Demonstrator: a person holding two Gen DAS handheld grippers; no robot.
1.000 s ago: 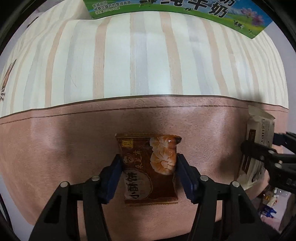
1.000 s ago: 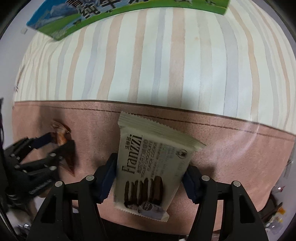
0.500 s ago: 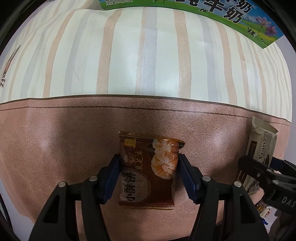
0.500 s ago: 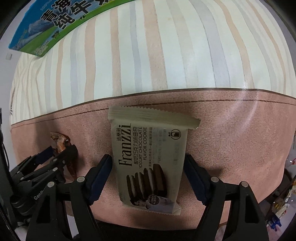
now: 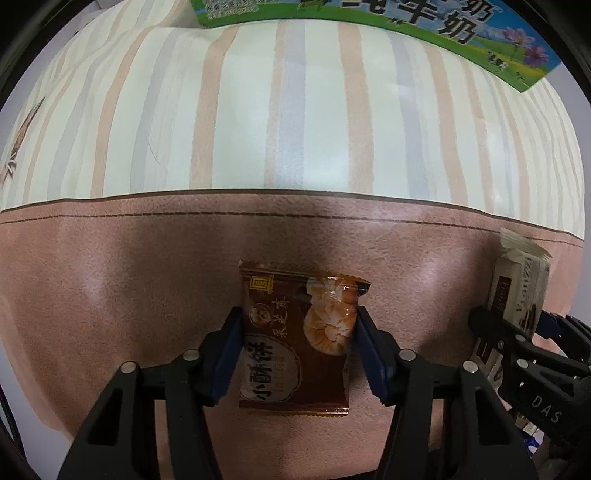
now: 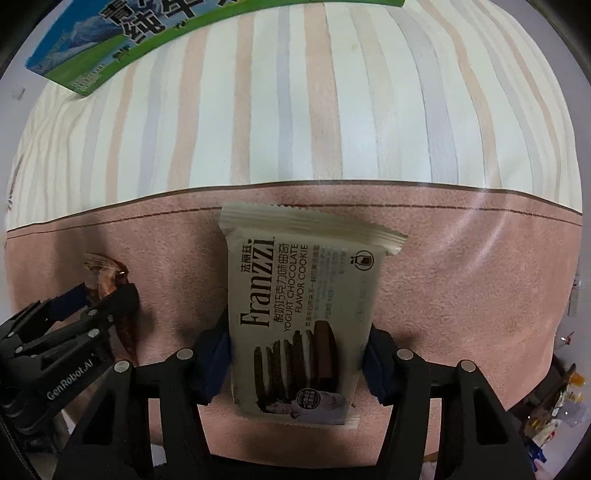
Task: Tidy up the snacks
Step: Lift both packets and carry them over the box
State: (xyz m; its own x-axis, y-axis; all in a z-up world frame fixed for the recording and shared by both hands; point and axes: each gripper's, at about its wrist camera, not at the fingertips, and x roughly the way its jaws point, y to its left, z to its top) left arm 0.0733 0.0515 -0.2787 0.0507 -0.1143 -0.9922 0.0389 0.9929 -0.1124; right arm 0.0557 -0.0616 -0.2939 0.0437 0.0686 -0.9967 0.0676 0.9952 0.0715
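Observation:
My left gripper point(image 5: 297, 325) is shut on a brown pastry packet point(image 5: 291, 343) with a picture of a golden pastry, held over the pink band of the tablecloth point(image 5: 147, 277). My right gripper point(image 6: 299, 332) is shut on a cream Franzzi chocolate cookie packet point(image 6: 303, 295), also over the pink band. Each gripper shows in the other's view: the right one with its cream packet point(image 5: 517, 288) at the right edge, the left one with its brown packet point(image 6: 107, 273) at the left edge.
A green and blue milk carton box point(image 5: 424, 26) lies at the far edge of the striped cloth point(image 5: 295, 129); it also shows in the right wrist view point(image 6: 147, 40). Small loose snack items point(image 6: 554, 417) lie off the table at the lower right.
Both grippers have moved forward a little with their packets. The milk box has come further into view, and the cookie packet has straightened in the right gripper.

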